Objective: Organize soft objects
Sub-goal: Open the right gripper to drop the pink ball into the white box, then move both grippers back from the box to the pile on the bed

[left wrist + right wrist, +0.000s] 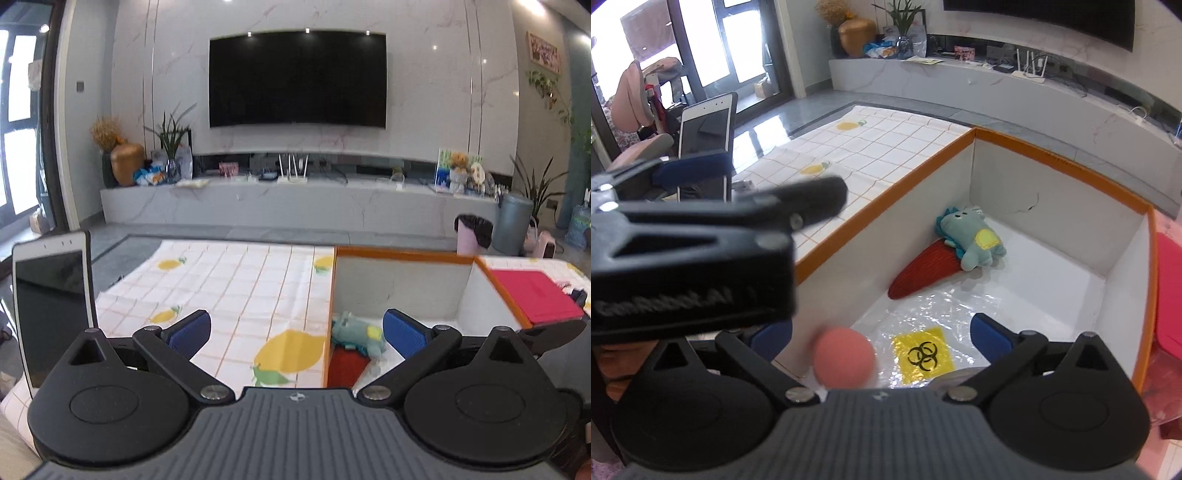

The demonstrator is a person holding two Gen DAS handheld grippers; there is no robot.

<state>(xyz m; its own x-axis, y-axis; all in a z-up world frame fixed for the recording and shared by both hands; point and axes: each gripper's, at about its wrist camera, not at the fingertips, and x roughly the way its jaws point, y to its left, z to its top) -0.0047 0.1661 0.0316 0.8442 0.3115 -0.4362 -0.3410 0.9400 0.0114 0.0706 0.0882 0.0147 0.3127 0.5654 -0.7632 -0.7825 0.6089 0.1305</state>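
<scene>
**Pink ball loose over the box**

A living room: marble wall, dark TV (297, 79), and in front a table under a checked lemon cloth (236, 291). On it stands an open box (1067, 162), white inside with an orange rim.

The right gripper (882, 338) hangs over the near end of the box, jaws spread wide. A pink ball (844, 359) sits between them, blurred, with neither pad pressing on it. The left gripper (297, 330) is open and empty, its right pad above the box's near corner.

In the box lie a teal plush (971, 236), resting partly on a red ribbed cushion (923, 271), and a clear plastic bag (925, 354) with a yellow hazard label.

Risks, as I judge them:
- The ball looks like smooth foam, round and springy; landing on the slick, crinkled bag it could bounce or roll, perhaps over the near wall.
- The left gripper crosses the right wrist view just beside the right one; a careless move could knock them together.
- The plush is limp and fuzzy, the cushion tapered; neither should roll.

A tablet (55, 314) stands upright at the table's left edge.
</scene>
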